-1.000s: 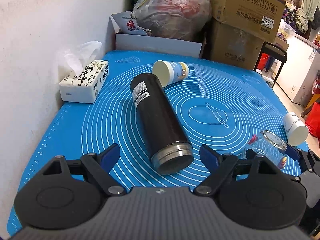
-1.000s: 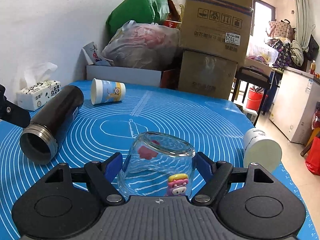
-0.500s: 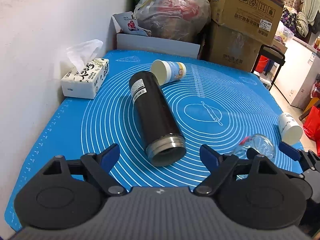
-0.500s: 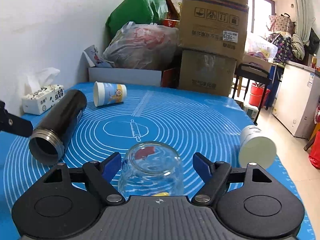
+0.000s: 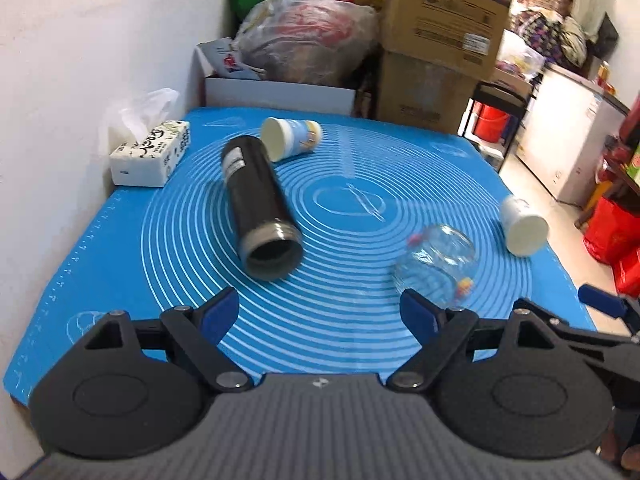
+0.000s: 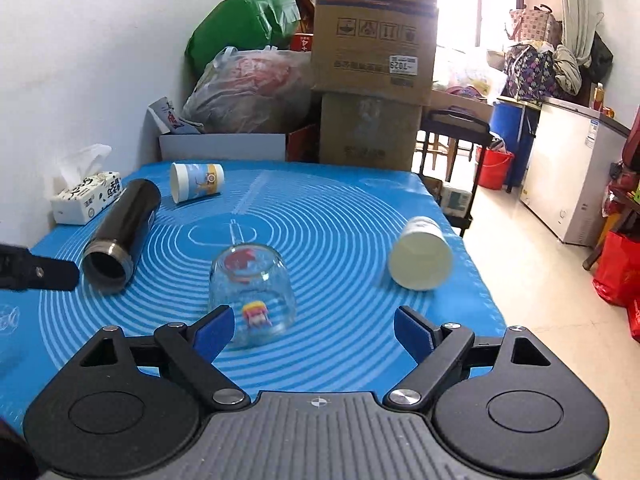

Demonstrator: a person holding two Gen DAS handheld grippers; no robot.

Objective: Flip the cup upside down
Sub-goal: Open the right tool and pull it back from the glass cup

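R gripper [image 6: 314, 330] agape — glass cup [image 6: 252, 294] loose

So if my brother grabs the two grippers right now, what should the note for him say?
Left hand-held gripper: open, holding nothing, above the near edge of the blue mat.
Right hand-held gripper: open, holding nothing; the glass cup is just ahead of its left finger, not gripped.
Glass cup: seems to be mouth down on the mat, base up, so that flip looks done.
On their sides: black flask, open end toward the grippers; blue paper cup at the far side; white paper cup near the right edge.
Left: if those count as cups too, turn them mouth down.
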